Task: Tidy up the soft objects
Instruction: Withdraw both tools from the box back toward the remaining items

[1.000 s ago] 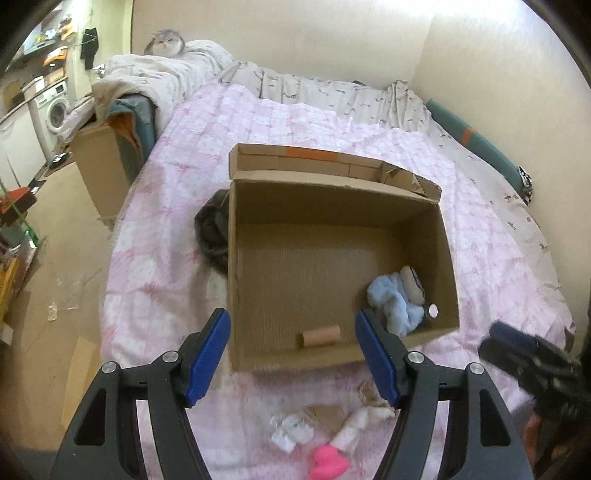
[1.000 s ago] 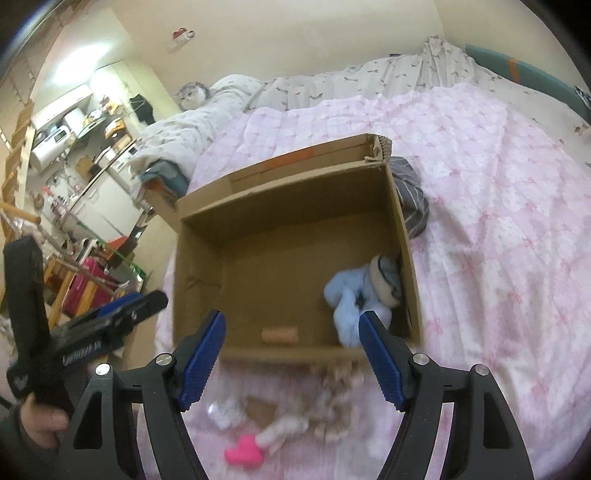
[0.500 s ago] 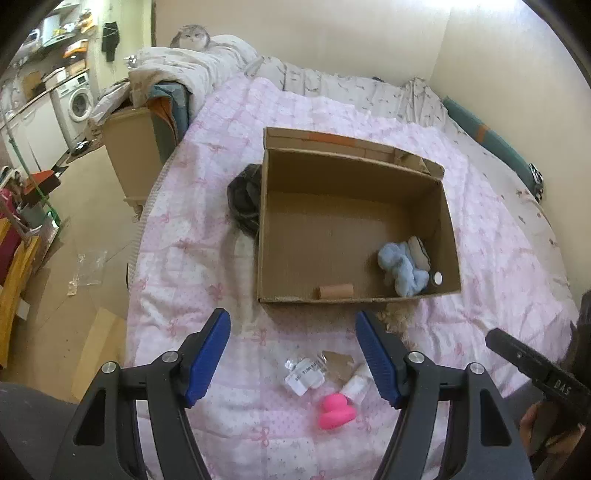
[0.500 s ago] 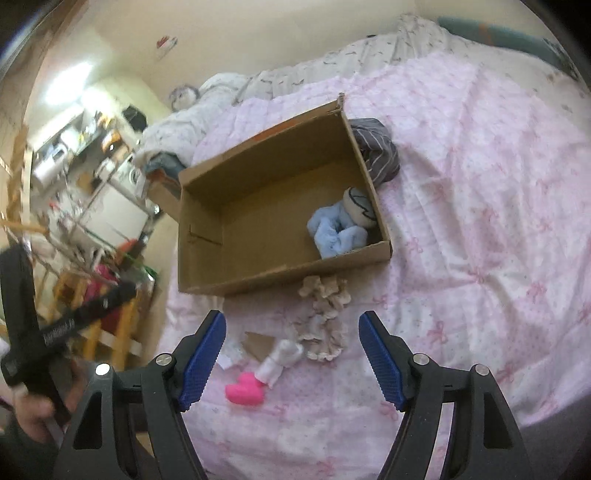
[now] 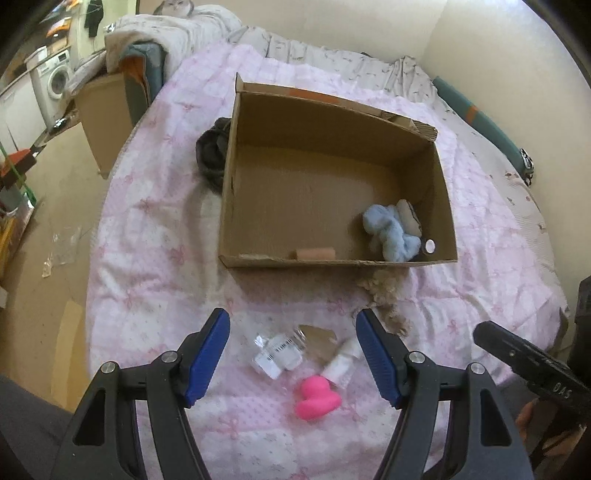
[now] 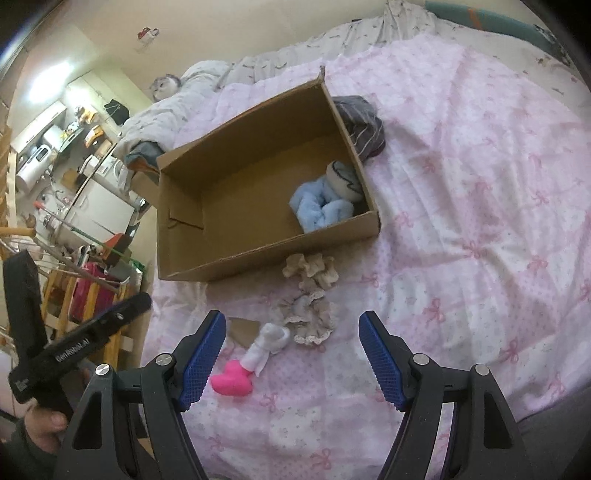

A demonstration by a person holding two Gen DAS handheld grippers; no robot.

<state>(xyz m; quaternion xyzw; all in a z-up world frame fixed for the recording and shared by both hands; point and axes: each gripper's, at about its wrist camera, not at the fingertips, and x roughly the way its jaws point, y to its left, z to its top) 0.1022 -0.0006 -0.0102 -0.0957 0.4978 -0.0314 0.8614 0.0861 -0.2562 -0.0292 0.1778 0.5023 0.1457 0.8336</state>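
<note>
An open cardboard box sits on the pink bedspread. Inside it lie a light blue plush, a tan roll and a small white cap. In front of the box lie a pink heart-shaped soft toy, a white sock, a clear plastic packet, a brown card piece and beige frilly fabric. My left gripper is open above the packet. My right gripper is open above the sock and fabric.
A dark striped garment lies against the box's far side. A cat sits on the heaped duvet at the bed's head. The bed's left edge drops to the floor, with a washing machine and clutter beyond.
Both grippers have pulled back and risen from the box, so the loose items in front of it came into view. Both stayed open.
</note>
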